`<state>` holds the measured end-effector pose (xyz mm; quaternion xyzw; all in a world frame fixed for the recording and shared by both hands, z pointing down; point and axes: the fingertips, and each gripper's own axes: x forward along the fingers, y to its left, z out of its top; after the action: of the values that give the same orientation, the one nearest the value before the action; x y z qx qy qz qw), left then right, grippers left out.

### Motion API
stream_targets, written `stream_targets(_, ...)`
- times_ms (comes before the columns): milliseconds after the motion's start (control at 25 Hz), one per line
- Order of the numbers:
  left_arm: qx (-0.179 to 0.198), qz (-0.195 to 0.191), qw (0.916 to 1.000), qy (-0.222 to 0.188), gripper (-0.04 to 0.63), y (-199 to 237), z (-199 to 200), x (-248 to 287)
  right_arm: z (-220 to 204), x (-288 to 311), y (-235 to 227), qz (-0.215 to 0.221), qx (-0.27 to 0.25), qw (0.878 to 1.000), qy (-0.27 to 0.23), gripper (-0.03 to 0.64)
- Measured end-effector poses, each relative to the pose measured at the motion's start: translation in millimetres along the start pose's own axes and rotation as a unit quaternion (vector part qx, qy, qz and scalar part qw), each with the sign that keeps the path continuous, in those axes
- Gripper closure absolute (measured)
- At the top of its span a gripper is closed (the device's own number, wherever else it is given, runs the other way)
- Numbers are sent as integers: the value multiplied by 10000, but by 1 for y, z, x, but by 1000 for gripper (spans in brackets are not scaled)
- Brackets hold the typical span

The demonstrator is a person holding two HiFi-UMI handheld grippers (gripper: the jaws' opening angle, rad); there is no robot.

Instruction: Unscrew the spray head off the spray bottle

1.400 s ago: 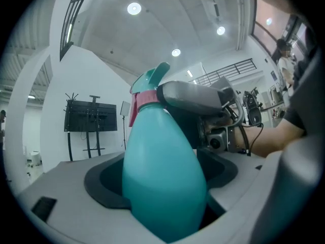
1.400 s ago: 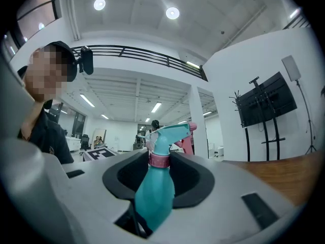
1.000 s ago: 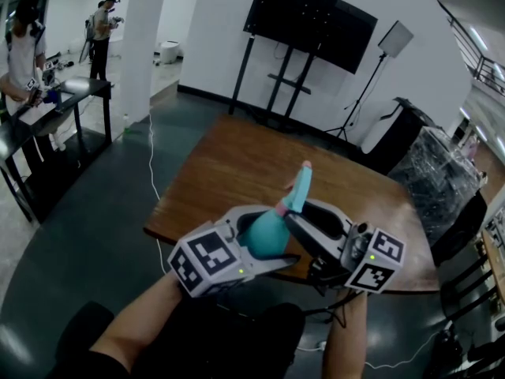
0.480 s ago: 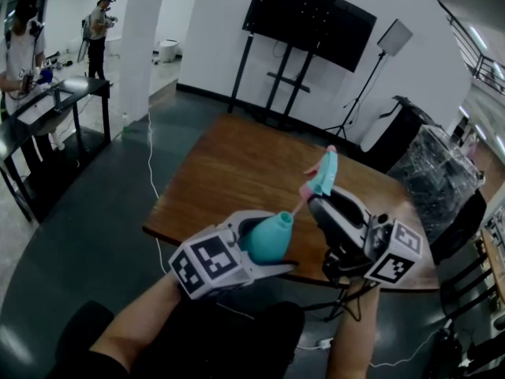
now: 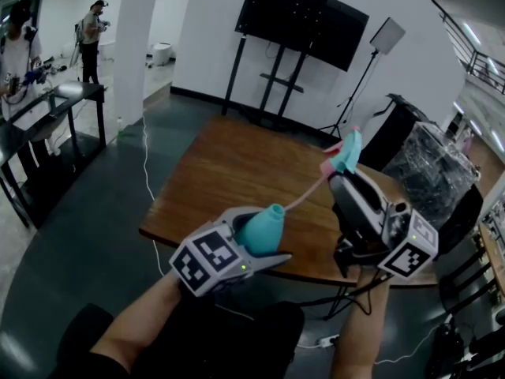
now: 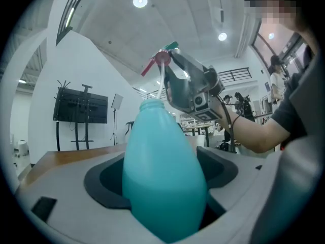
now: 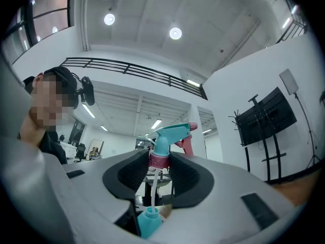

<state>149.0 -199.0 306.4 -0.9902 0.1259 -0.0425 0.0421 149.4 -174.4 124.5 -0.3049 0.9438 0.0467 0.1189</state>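
1. Head view: the camera sits on the person's head and faces forward and steeply down. The left gripper (image 5: 256, 234) and right gripper (image 5: 344, 176) are near, low in the frame, with the table (image 5: 229, 168) beyond.
2. Left gripper view: it looks level along its jaws. The bottle (image 6: 162, 172) is very close and fills the lower centre.
3. Right gripper view: it is tilted up toward the ceiling (image 7: 152, 14). The spray head (image 7: 167, 133) is close at centre.
4. All three views share the bottle and spray head.

Teal bottle (image 5: 260, 229), teal spray head (image 5: 347, 148) (pink collar (image 7: 158, 160)), brown table (image 5: 229, 172).
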Motion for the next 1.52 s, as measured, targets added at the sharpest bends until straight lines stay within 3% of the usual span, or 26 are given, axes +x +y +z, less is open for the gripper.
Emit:
stream_targets(360,-139,223,9996,123,179,8,-2,7,43,-17,5,-266,-404,9979,-426,476)
stream_targets(640,-101,257,9996,-96,179,4,9,18,36,-54,-12,-1365,-932,9849,-523,476)
stream_targets(840,-72,279,9994,-201,179,-3,17,33,9,-85,-29,-1961,-920,9751,-465,476)
stream_targets(1000,-43,400,9987,-299,179,-4,18,43,-18,-104,-43,-2642,-1335,9551,-153,476)
stream_targets(1280,104,482,9980,-406,179,-12,24,58,-59,-124,-50,-3426,-2100,9148,410,477)
stream_targets(1520,231,482,9978,-402,179,-18,24,64,-77,-134,-51,-3714,-2197,9008,491,479)
